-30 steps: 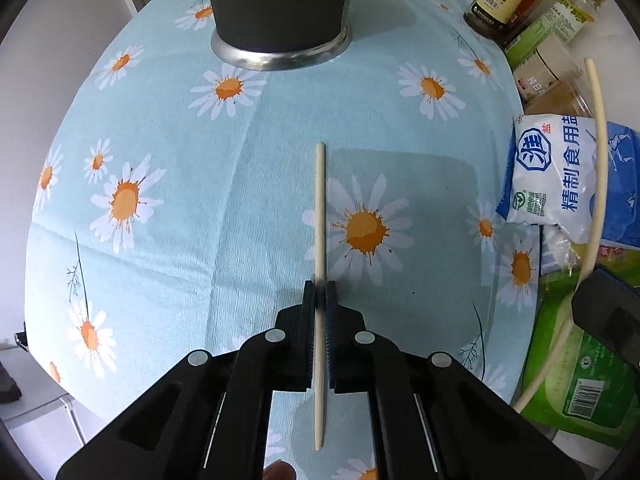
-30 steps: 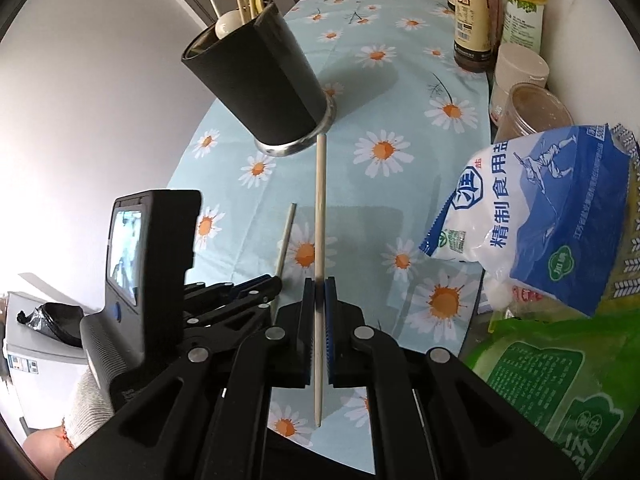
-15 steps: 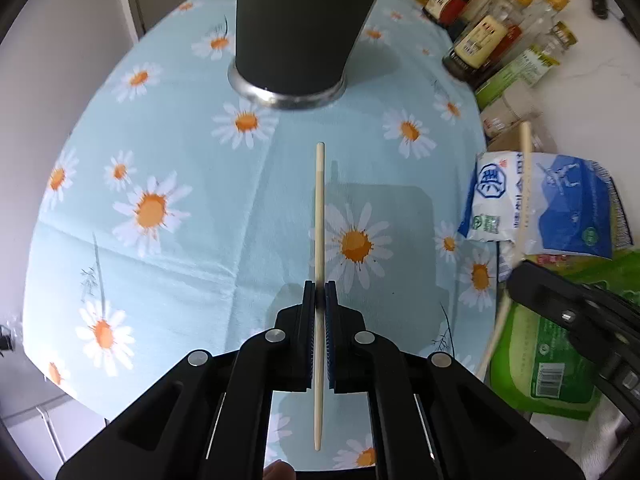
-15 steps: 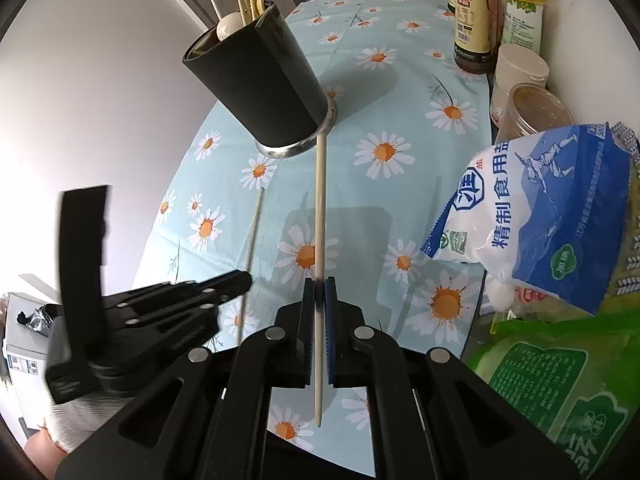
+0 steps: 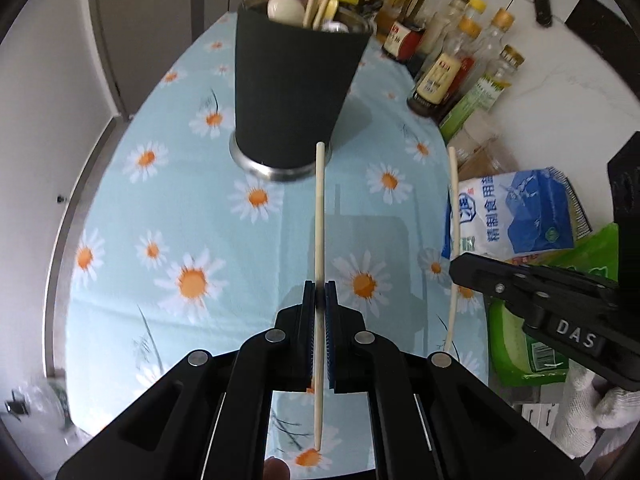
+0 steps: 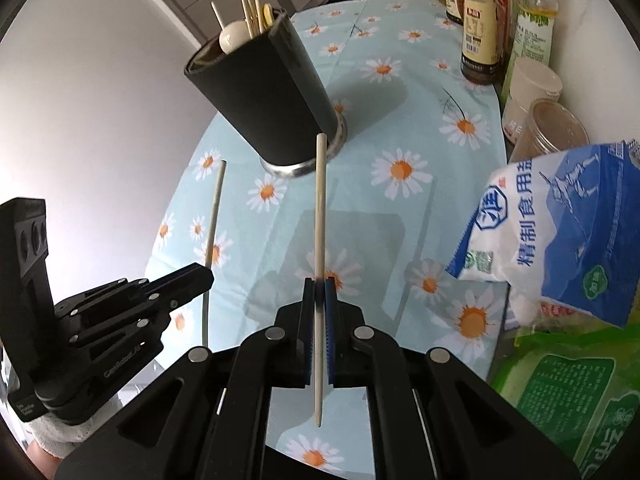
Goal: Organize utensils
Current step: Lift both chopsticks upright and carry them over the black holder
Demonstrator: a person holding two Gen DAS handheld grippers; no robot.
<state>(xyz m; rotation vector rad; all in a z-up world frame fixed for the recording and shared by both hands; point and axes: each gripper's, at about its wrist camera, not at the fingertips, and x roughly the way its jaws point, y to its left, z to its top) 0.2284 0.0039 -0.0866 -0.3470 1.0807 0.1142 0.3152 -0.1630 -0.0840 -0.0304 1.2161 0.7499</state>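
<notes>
A black utensil holder [image 5: 296,92] with a steel base stands on the daisy tablecloth and holds chopsticks and a white spoon; it also shows in the right wrist view [image 6: 264,96]. My left gripper [image 5: 319,300] is shut on a pale chopstick [image 5: 319,216] pointing at the holder's base. My right gripper [image 6: 319,292] is shut on a second chopstick [image 6: 320,208], held above the cloth. Each gripper appears in the other's view: the right one [image 5: 464,266] with its chopstick [image 5: 454,216], the left one [image 6: 206,278] with its chopstick [image 6: 214,216].
Sauce bottles [image 5: 452,68] and jars [image 6: 552,128] line the far right edge. A blue and white salt bag [image 6: 560,232] and a green packet [image 6: 568,396] lie at the right. The tablecloth [image 5: 192,208] ends at a wall on the left.
Both grippers have risen and tilted up with their chopsticks, so the holder's rim and contents now show. The two grippers sit side by side, nearer each other.
</notes>
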